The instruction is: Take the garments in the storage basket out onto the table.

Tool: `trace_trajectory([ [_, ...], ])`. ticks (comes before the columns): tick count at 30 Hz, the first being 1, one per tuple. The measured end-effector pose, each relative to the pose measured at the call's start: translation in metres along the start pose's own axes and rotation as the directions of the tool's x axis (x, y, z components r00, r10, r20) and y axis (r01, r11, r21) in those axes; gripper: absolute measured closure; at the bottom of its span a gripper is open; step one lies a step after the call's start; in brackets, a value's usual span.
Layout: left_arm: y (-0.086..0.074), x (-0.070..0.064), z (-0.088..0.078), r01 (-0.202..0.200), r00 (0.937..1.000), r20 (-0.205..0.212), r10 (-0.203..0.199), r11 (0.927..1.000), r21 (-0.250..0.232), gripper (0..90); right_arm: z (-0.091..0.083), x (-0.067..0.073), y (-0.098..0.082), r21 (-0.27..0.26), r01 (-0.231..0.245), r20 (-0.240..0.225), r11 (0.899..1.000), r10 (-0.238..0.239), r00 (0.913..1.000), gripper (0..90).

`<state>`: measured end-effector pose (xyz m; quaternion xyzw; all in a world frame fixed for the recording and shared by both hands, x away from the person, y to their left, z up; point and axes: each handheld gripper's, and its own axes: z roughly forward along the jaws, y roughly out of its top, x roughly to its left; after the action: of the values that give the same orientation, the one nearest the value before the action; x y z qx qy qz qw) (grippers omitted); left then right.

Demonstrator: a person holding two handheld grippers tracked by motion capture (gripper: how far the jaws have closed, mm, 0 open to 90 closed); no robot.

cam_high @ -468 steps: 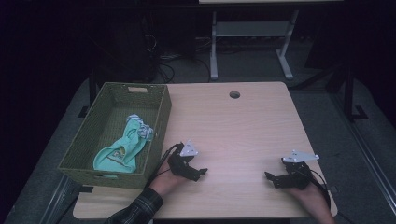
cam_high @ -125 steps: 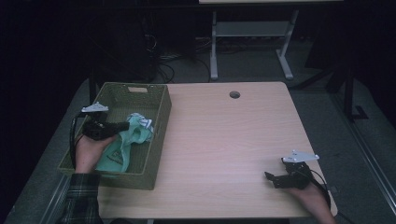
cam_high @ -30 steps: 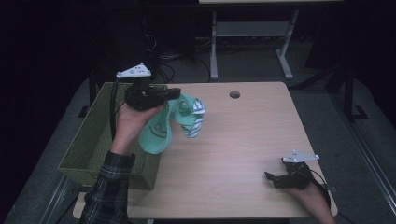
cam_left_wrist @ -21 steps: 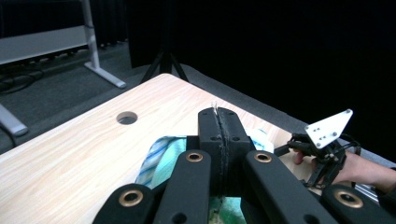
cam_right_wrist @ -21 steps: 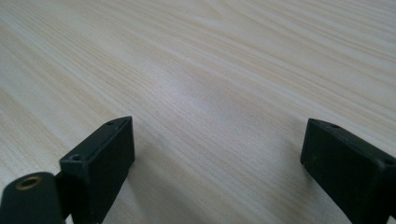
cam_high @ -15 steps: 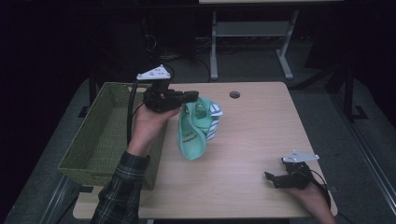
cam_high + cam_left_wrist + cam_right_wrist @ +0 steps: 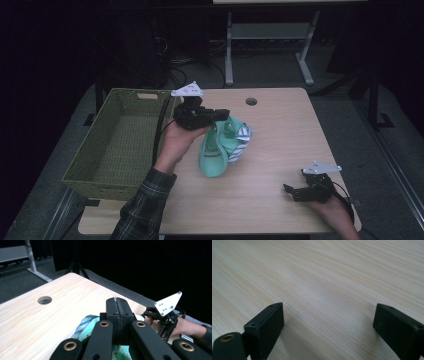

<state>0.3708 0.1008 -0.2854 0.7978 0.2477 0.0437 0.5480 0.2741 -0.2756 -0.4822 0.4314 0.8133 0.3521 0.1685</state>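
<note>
High view shows the left gripper (image 7: 220,114) pinching a mint-green garment (image 7: 216,150) with a blue-and-white striped part on its right side; the cloth hangs crumpled from the jaws, its lower end on the wooden table (image 7: 280,130), just right of the woven green basket (image 7: 117,145). Left gripper view has the jaws pressed tight together with threads of cloth caught between them. Right gripper (image 7: 327,325) rests low over bare wood near the table's front right corner, jaws wide apart.
</note>
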Motion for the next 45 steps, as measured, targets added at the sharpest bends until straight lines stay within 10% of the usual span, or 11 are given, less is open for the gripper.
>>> trace_trajectory([
  [24, -0.045, -0.014, 0.066, 0.0, 0.9984, 0.057, -0.007, 0.9937, 0.112, 89.4, 0.0, 0.0, 0.0, 0.0, 0.002, -0.002, 1.0, -0.002, 1.0, 9.5],
  [45, -0.07, -0.008, 0.085, -0.036, 0.9969, 0.075, 0.023, 0.9833, 0.178, 89.2, 0.0, 0.0, 0.0, 0.0, 0.002, -0.003, 1.0, -0.002, 1.0, 9.5],
])
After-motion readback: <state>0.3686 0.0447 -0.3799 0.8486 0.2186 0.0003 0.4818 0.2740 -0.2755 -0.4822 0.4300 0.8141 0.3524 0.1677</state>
